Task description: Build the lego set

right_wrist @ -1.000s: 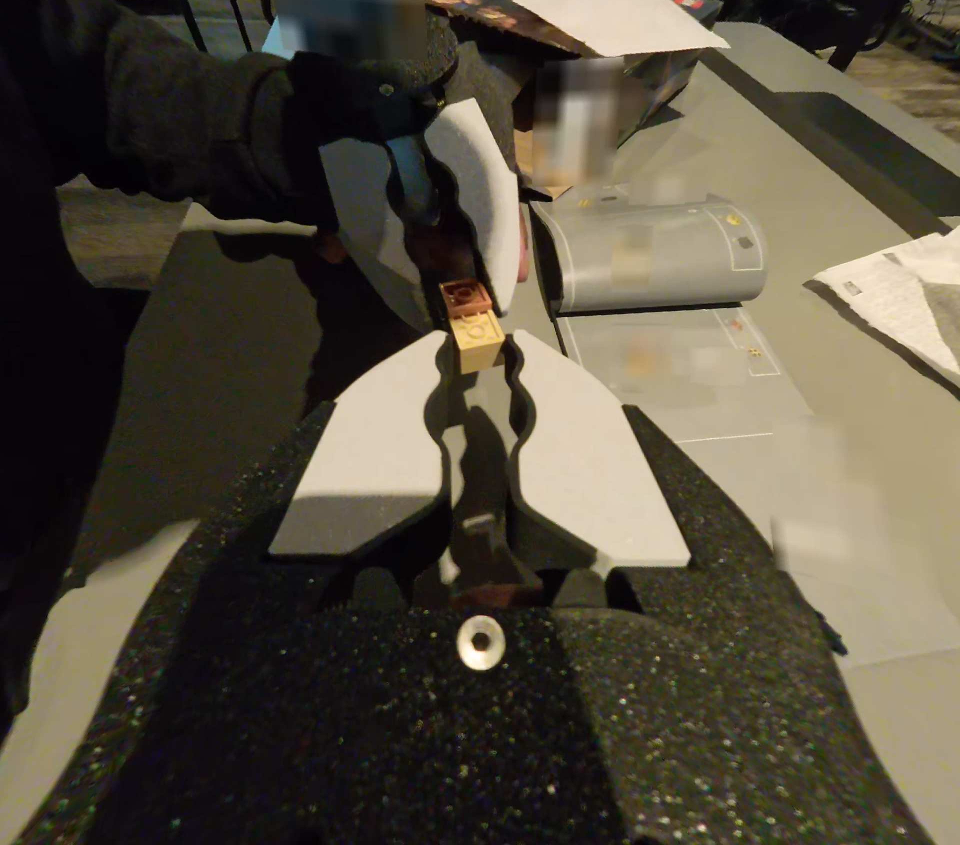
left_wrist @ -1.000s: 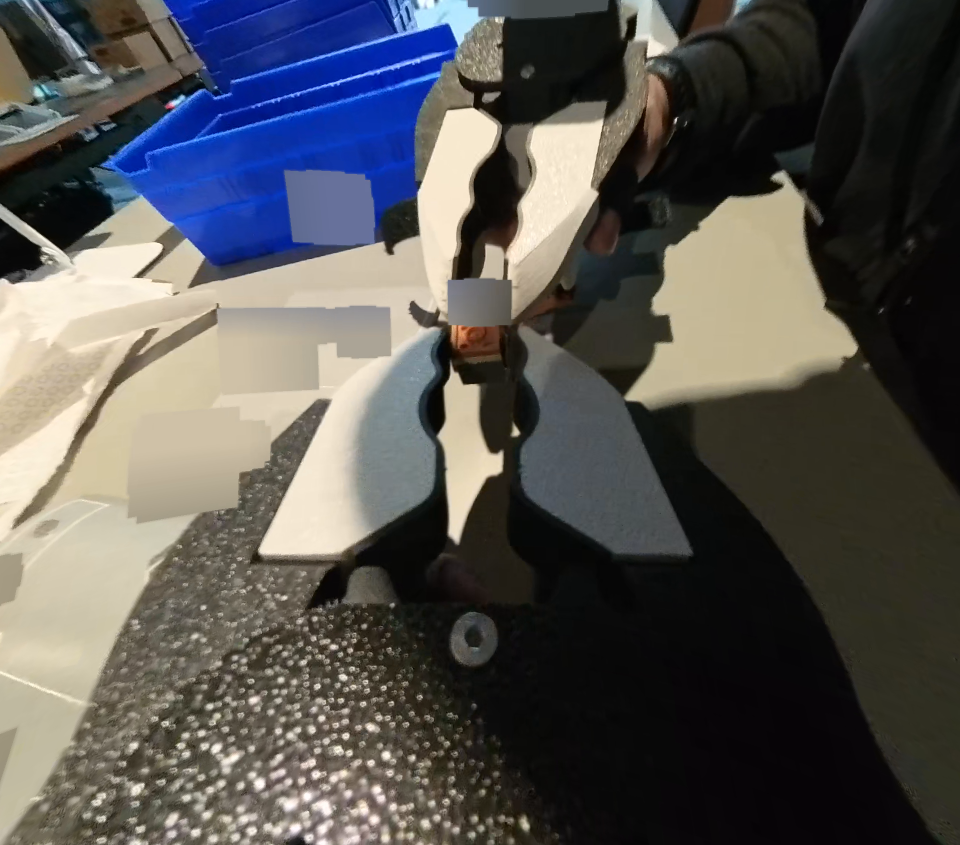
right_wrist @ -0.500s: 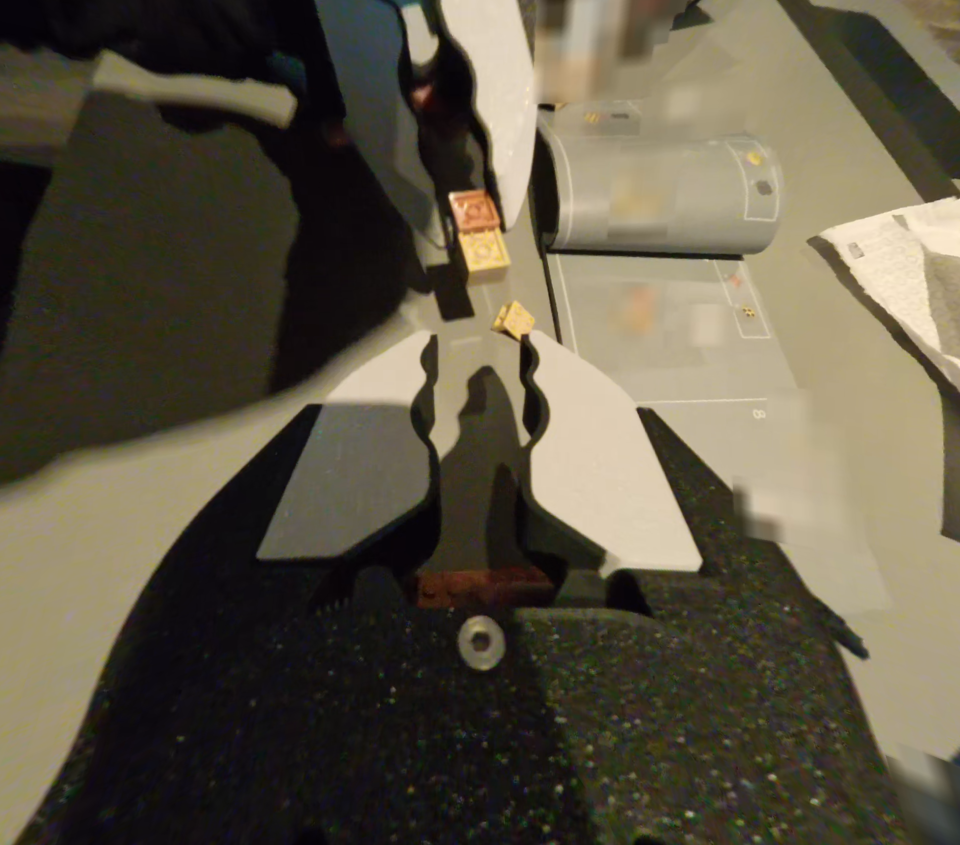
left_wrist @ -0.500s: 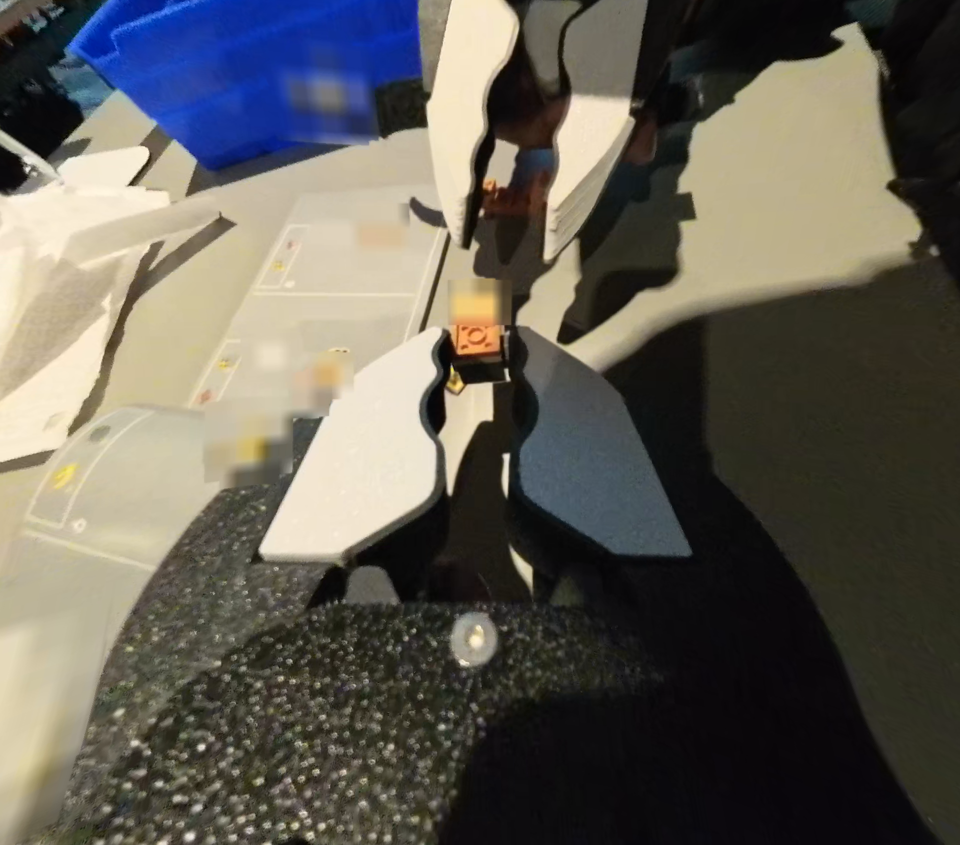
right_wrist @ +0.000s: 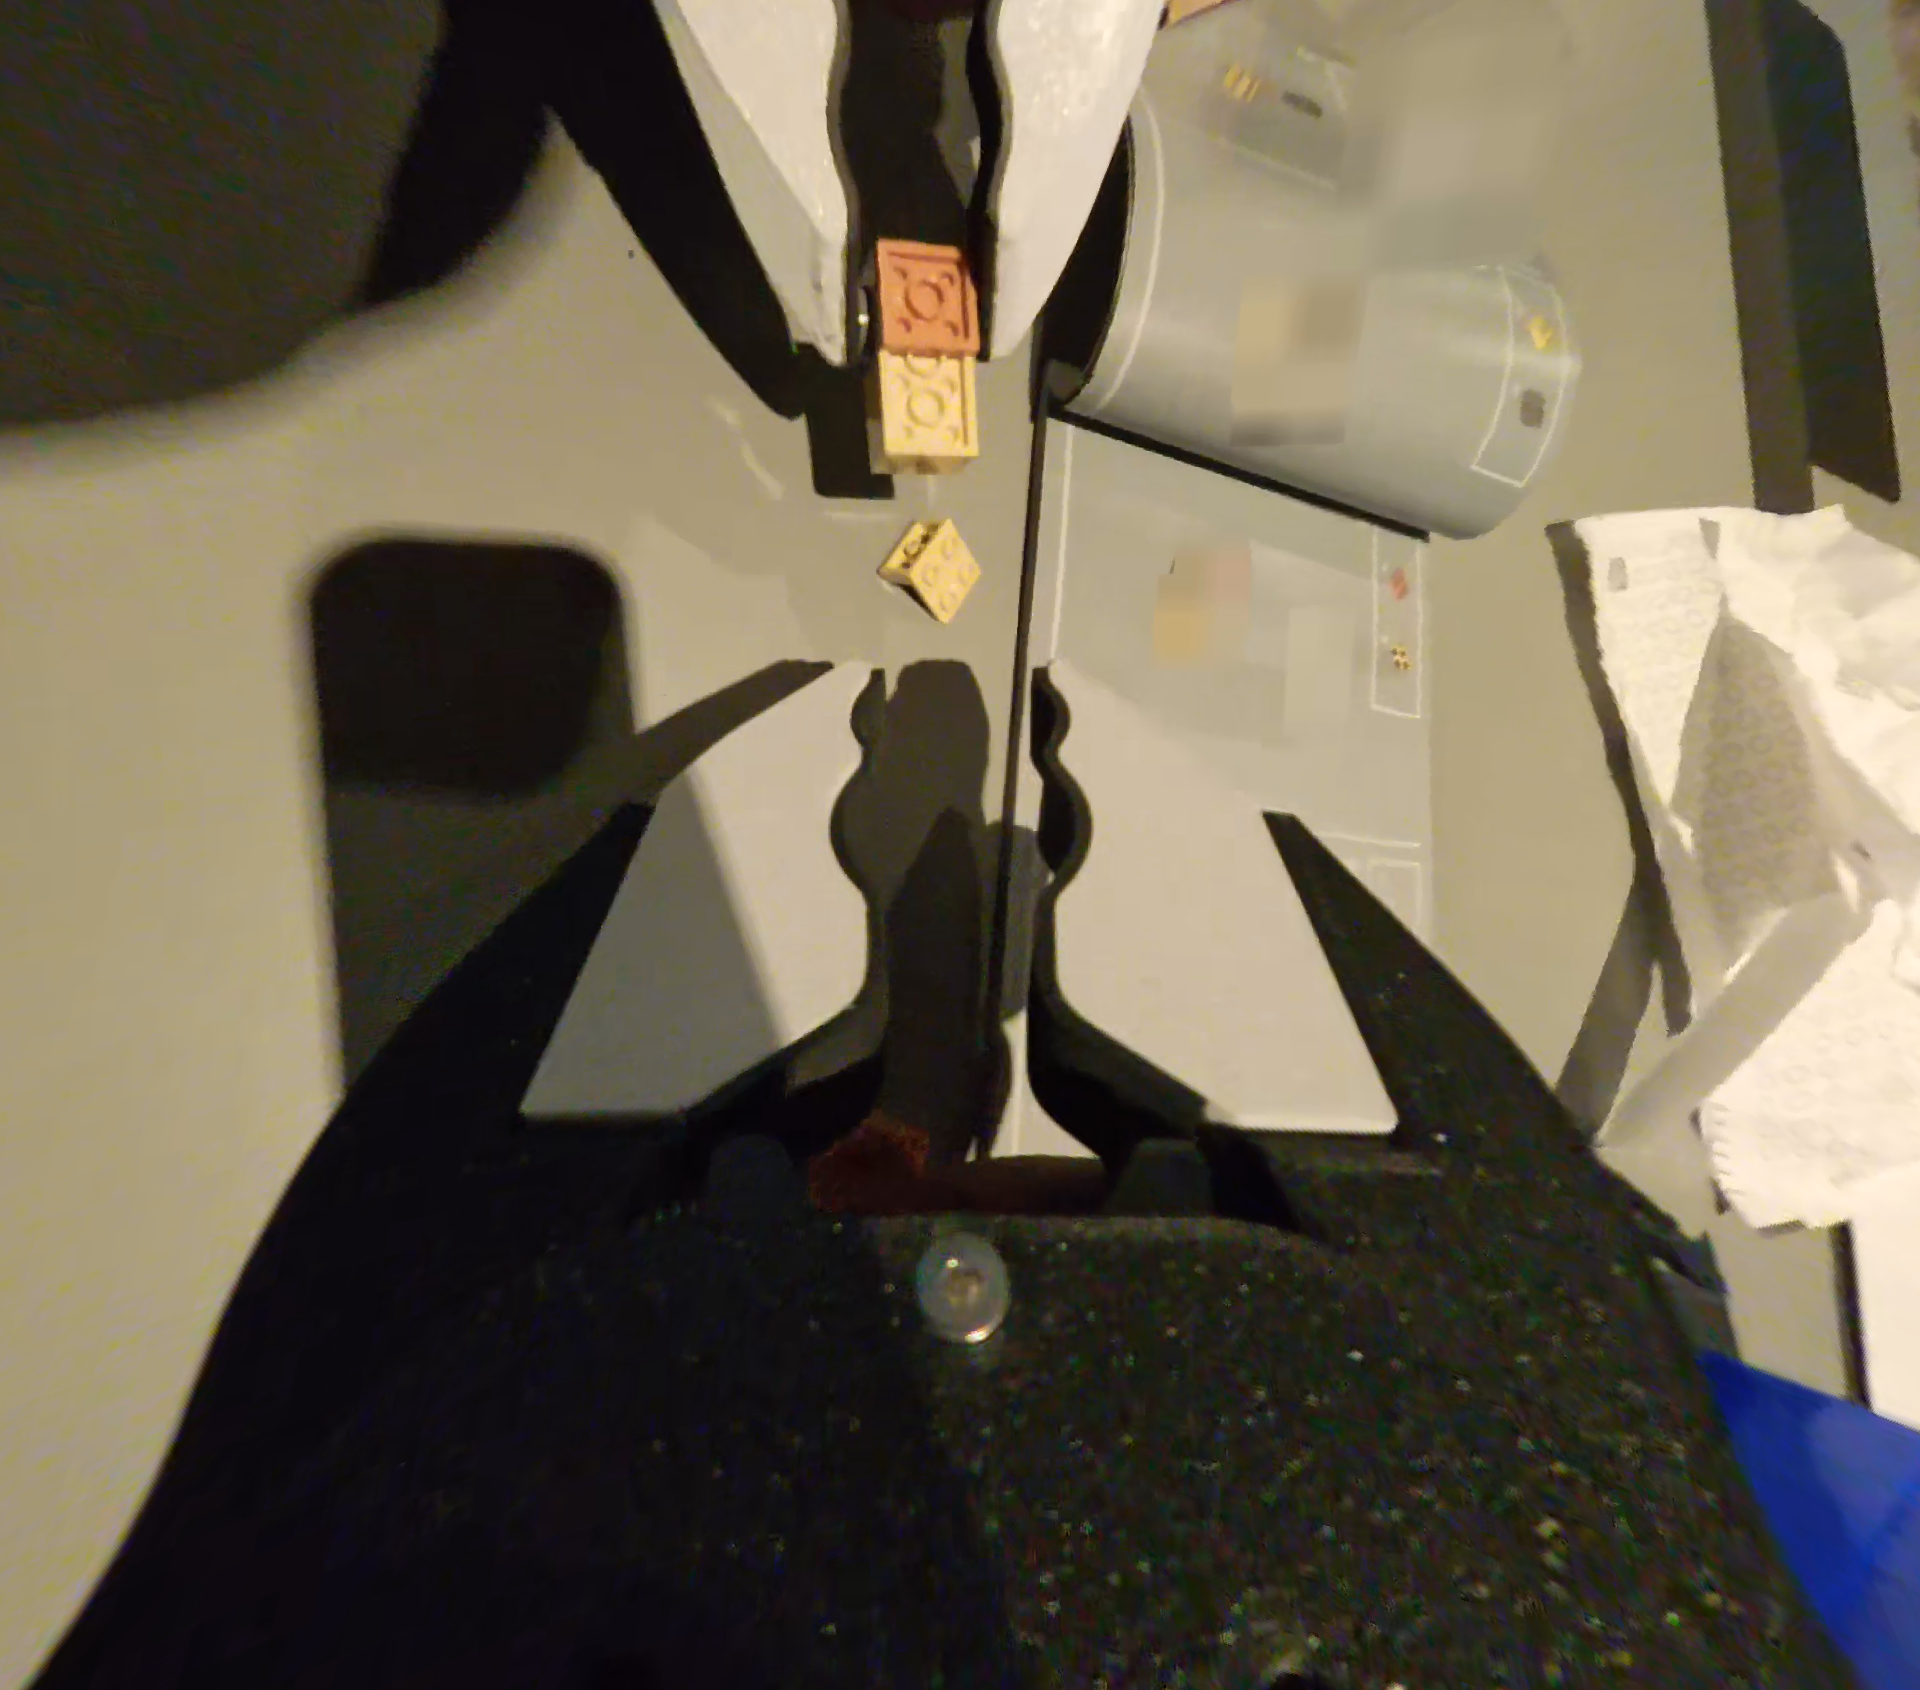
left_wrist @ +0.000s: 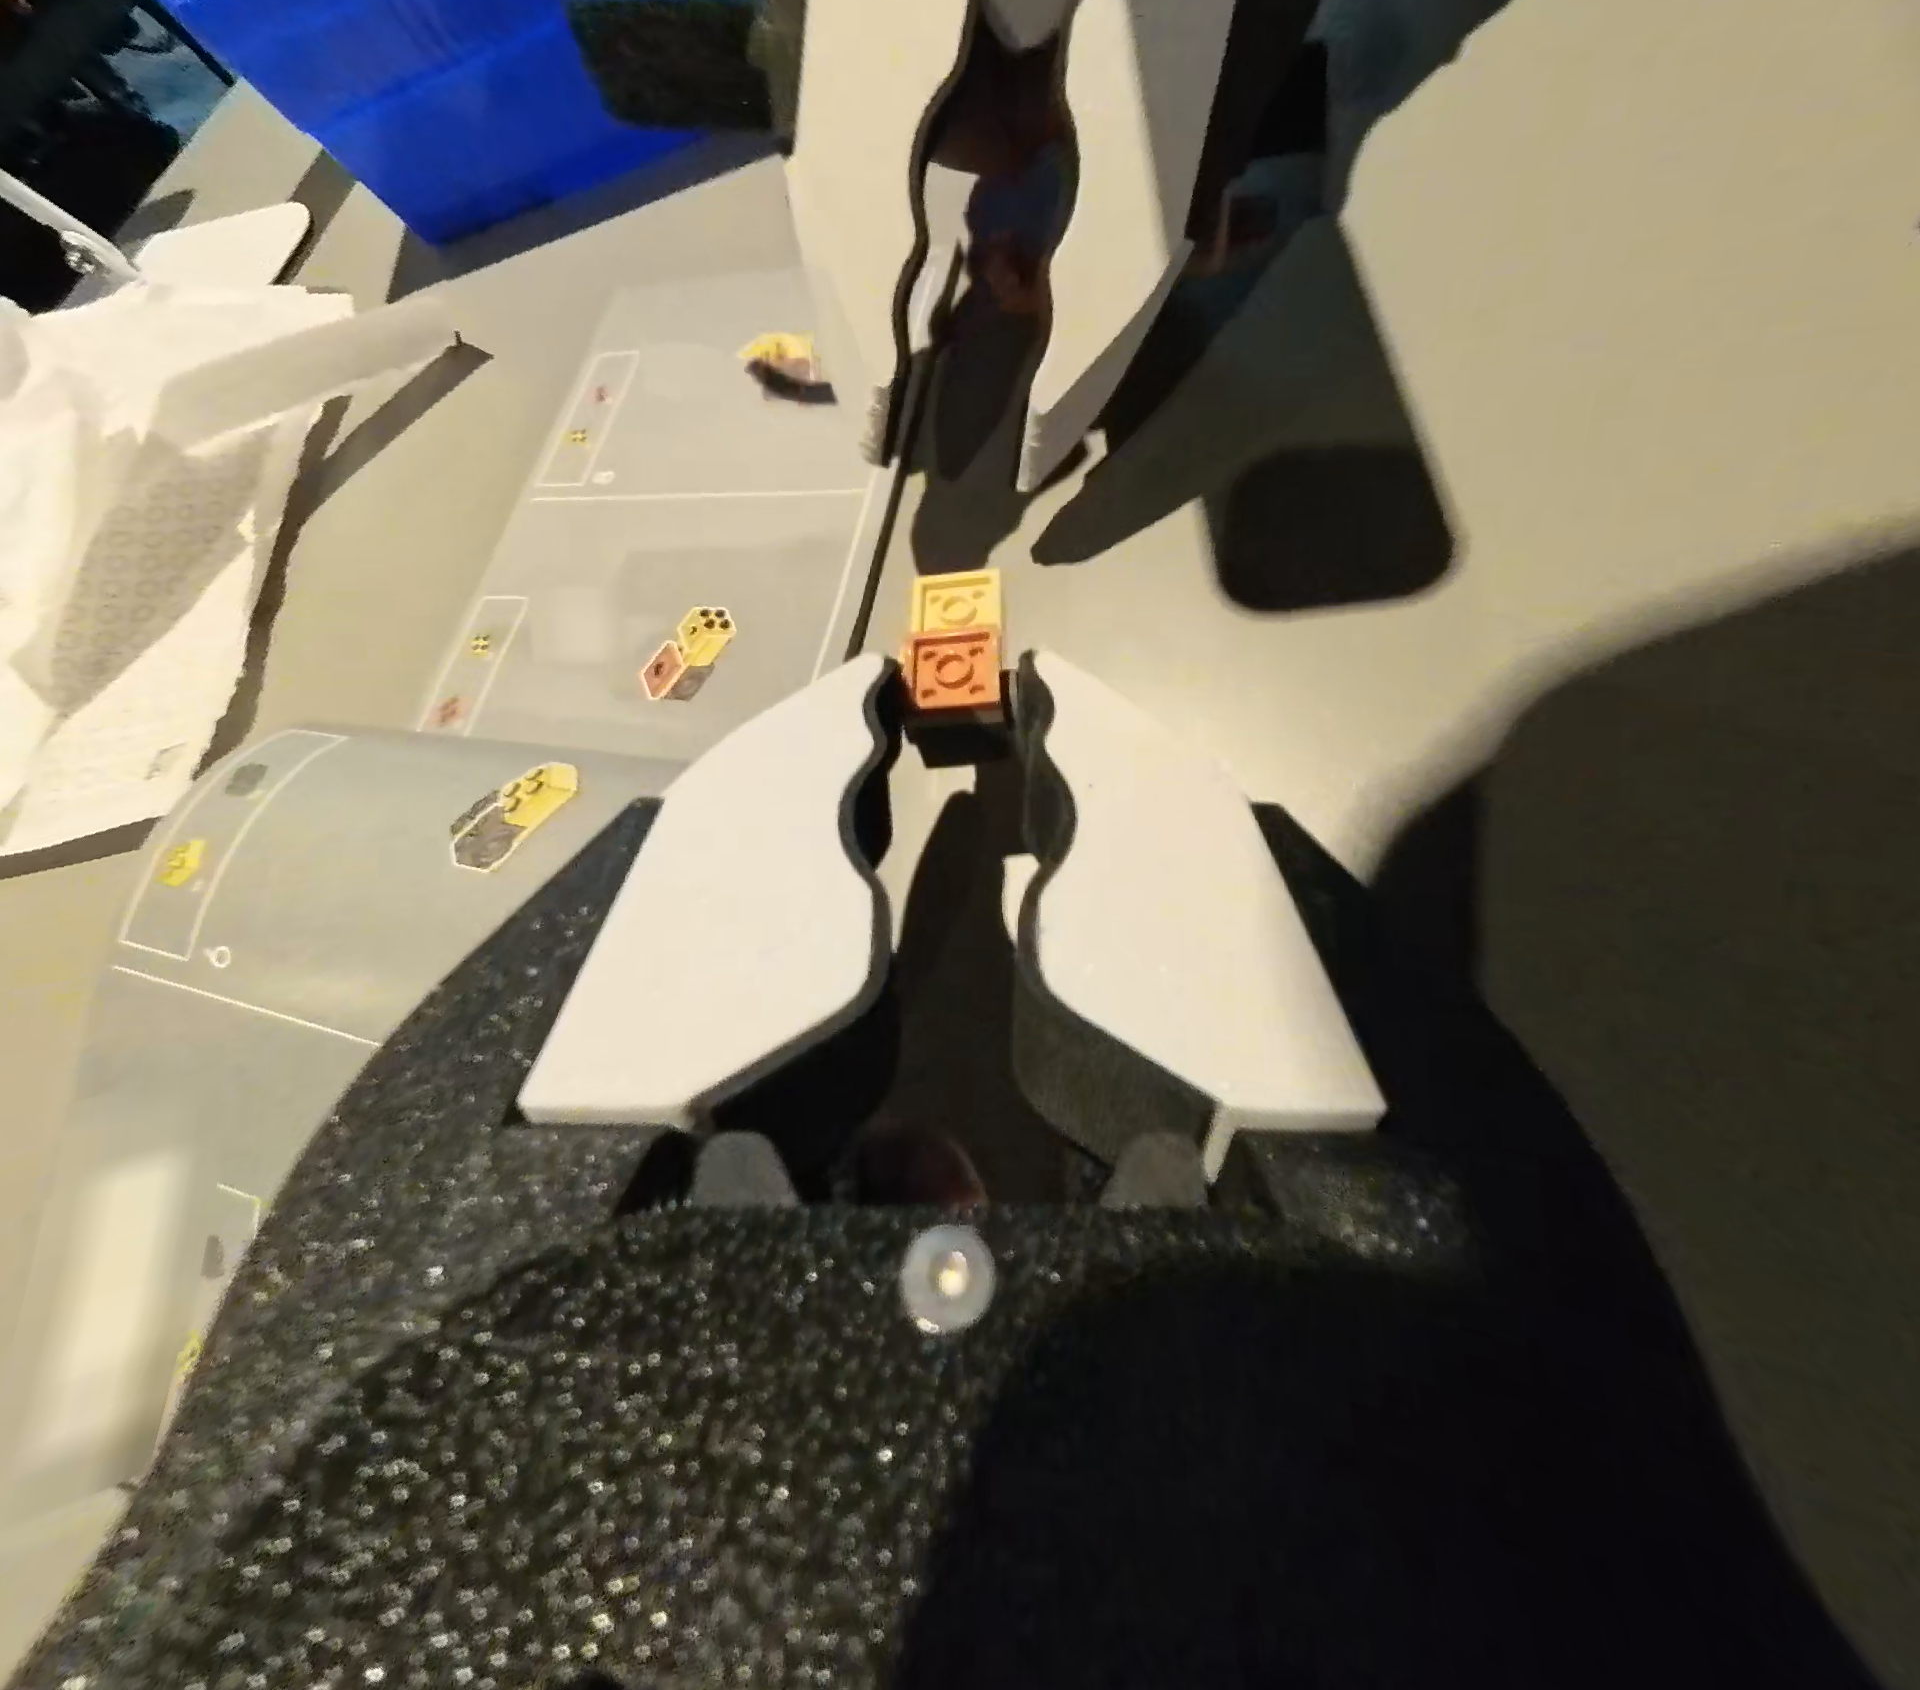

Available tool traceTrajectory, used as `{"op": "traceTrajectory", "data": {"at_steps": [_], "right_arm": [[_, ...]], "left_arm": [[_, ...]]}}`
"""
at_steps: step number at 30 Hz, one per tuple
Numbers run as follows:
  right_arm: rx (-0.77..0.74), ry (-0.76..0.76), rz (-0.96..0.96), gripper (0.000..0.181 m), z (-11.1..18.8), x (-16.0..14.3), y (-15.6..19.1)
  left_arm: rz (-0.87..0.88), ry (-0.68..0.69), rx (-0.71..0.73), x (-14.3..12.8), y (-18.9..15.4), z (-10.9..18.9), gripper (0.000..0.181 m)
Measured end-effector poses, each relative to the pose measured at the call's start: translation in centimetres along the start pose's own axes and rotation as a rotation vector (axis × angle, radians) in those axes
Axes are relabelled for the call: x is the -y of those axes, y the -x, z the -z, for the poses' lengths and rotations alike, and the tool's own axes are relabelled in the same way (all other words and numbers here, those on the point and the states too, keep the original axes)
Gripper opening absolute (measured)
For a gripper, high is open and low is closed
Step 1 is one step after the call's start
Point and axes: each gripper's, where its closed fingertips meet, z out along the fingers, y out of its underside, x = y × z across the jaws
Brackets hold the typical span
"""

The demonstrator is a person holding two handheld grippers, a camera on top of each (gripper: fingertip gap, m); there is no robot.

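Clearly light, rigid and slick, the orange brick (left_wrist: pixel 953 676) joined to a tan brick (left_wrist: pixel 957 602) sits pinched in the left claw (left_wrist: pixel 954 684), best gripped by flat sides, while the right claw (right_wrist: pixel 956 684) hovers open above a loose tan brick (right_wrist: pixel 932 570) on the surface (right_wrist: pixel 208 809).

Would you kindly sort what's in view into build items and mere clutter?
Build items: joined orange and tan bricks in left gripper; loose tan brick; instruction booklet; right gripper.

Clutter: blue bins; crumpled white paper.
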Motion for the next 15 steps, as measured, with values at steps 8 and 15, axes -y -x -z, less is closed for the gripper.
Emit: {"op": "traceTrajectory", "data": {"at_steps": [8,15], "right_arm": [[0.112,0.057,0.207,0.03,-1.9,0.8,-1.1],[0.253,0.035,0.261,0.026,-2.3,1.0,0.0]], "left_arm": [[0.01,0.022,-0.001,-0.7,0.1,0.2,0.02],[0.018,0.033,-0.001,-0.9,0.2,0.4,0.02]]}}
